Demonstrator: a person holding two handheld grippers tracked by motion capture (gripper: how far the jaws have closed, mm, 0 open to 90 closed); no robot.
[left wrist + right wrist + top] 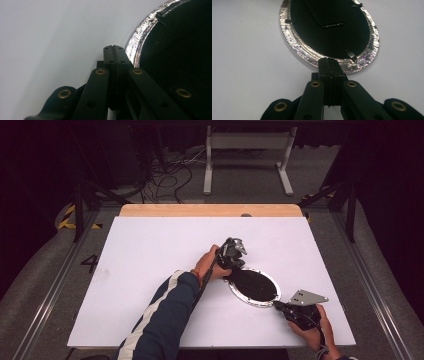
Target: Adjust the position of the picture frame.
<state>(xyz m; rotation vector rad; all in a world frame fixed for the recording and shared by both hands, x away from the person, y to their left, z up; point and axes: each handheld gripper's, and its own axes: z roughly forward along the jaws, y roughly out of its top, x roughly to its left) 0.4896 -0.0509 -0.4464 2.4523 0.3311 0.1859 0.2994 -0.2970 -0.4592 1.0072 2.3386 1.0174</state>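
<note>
i am keeping the oval frame [254,286] lying face down in the middle of the tabletop [150,250]. my left claw [233,268], pinched shut, is touching its 10 o'clock rim; my right claw [276,305], shut too, is steadying 4 o'clock.

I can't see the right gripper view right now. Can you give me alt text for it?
An oval picture frame lies back side up on the white table, its black backing ringed by a silver textured rim. The right gripper points at the near rim, its two black jaws shut together, tips at the rim's edge. Small metal clips and a black strut show on the backing.
</note>
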